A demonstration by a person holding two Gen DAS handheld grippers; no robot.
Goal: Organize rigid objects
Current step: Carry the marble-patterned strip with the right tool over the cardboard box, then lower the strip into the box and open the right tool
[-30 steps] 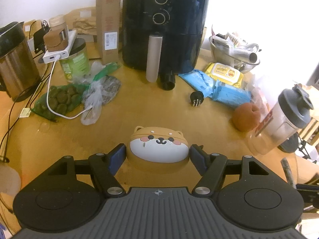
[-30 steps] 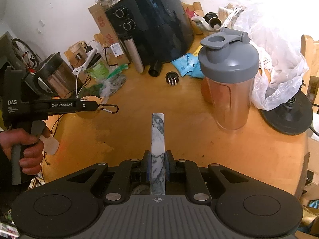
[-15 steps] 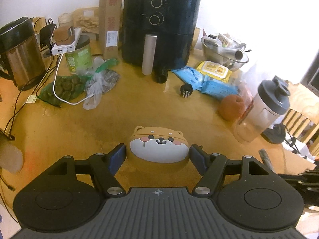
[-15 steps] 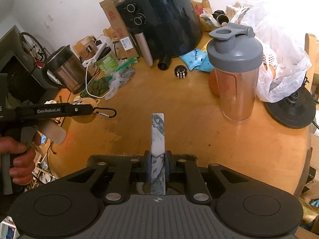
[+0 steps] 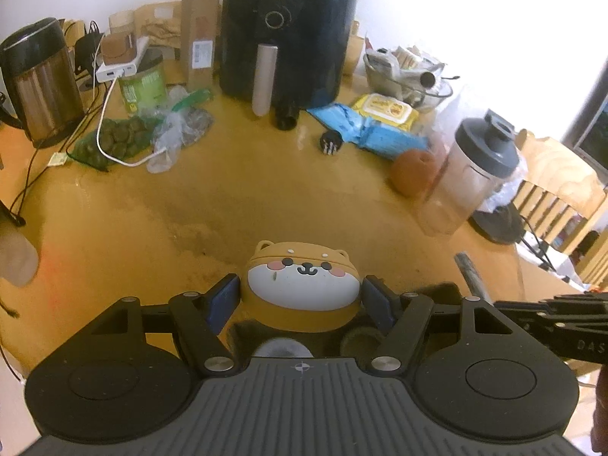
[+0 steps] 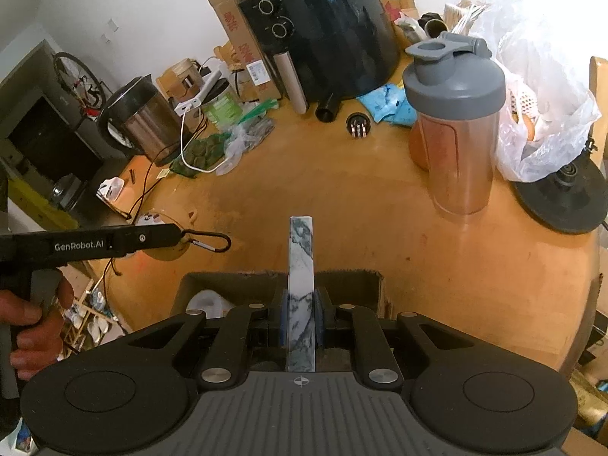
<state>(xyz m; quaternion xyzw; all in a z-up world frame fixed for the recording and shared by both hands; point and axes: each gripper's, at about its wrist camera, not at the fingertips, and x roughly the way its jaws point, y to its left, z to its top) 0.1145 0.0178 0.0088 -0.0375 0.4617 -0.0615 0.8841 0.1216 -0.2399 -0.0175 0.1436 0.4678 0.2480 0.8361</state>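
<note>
The left gripper (image 5: 300,298) holds its two blue-padded fingers (image 5: 222,300) about half open, one on each side of a dog-face case (image 5: 302,285), pads pressing its flanks. The right gripper (image 6: 302,313) has its fingers clamped nearly shut on a marbled bar (image 6: 302,288).

Taking the air fryer (image 5: 288,30) as landmark, there is one of each thing. The round wooden table (image 5: 152,220) spreads below it, glossy and scuffed. The fryer itself is a smooth black drum with two dials. A steel kettle (image 5: 38,79) stands far to its left, cylindrical and shiny. A clear plastic shaker bottle (image 5: 471,174) with a grey lid stands well to its lower right. A dark box (image 6: 281,285) with fuzzy walls sits far below it at the table's near edge, under both grippers.

The case is rounded, orange and white, with a matte rubbery look; it hangs above the box. The bar is flat, long and white-grey veined, held upright on edge over the box.

A second ago neither view showed the box; both grippers have since drawn back toward the near edge, and the fryer looks smaller. Both grips are unchanged.
</note>
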